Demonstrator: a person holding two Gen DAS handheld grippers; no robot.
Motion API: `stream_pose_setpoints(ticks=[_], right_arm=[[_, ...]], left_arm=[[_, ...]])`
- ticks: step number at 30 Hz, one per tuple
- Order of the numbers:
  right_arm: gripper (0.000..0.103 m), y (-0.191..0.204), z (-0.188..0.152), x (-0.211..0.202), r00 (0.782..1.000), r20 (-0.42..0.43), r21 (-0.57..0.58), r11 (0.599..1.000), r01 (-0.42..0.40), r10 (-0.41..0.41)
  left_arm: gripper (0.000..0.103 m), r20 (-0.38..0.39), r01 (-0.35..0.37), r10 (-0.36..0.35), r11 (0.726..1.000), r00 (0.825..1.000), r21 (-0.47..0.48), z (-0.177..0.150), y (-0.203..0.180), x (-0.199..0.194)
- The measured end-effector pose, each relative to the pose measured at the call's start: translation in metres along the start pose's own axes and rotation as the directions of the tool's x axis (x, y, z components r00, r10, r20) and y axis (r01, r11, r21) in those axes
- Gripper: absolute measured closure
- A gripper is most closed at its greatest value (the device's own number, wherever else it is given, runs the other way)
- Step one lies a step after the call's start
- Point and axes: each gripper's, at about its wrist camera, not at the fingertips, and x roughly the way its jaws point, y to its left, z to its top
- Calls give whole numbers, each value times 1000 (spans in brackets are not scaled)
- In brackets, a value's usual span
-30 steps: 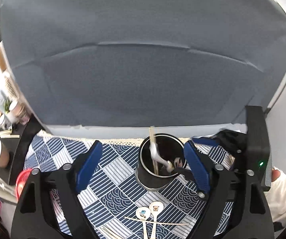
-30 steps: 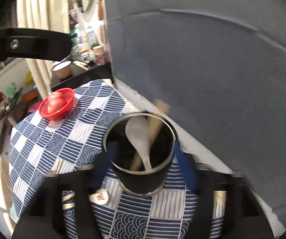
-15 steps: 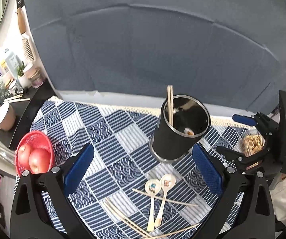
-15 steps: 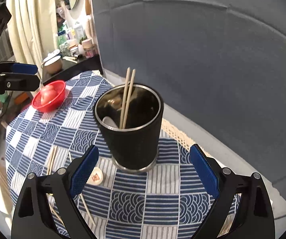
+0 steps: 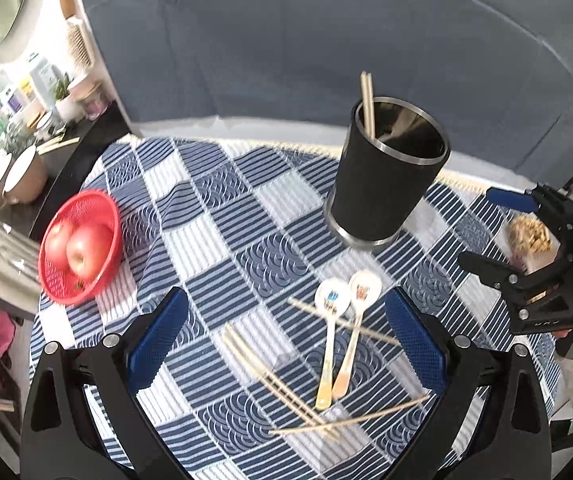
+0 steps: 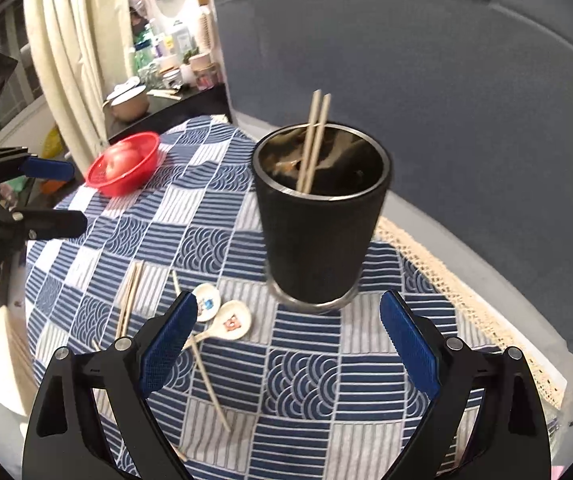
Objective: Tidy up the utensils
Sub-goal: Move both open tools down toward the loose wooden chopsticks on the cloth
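A black utensil cup (image 5: 386, 188) (image 6: 318, 224) stands on the blue checked cloth with two chopsticks (image 5: 367, 104) (image 6: 313, 140) leaning inside it. Two white spoons (image 5: 340, 332) (image 6: 222, 318) lie side by side on the cloth in front of the cup, with several loose chopsticks (image 5: 274, 376) (image 6: 130, 296) around them. My left gripper (image 5: 286, 340) is open and empty above the spoons. My right gripper (image 6: 286, 344) is open and empty, in front of the cup; it also shows in the left wrist view (image 5: 502, 236).
A red basket (image 5: 80, 246) (image 6: 124, 162) with apples sits at the table's left edge. A snack packet (image 5: 530, 236) lies at the right edge. A grey backdrop (image 5: 326, 40) stands behind the table. A side shelf (image 6: 158, 92) holds pots and bottles.
Both grippers have pulled back and up from the cup. A spoon that the right gripper held over the cup a second ago is now inside it. Both grippers are open.
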Motion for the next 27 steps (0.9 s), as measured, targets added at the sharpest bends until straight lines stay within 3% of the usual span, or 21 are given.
stream_pose_setpoints(ticks=[20, 27], right_arm=[[15, 45, -32, 20, 993, -117, -91, 996, -22, 12], [15, 48, -48, 39, 984, -181, -98, 995, -20, 2]], left_arm=[[6, -158, -2, -19, 991, 987, -136, -83, 35, 39], [6, -210, -44, 5, 982, 978, -184, -101, 43, 62]])
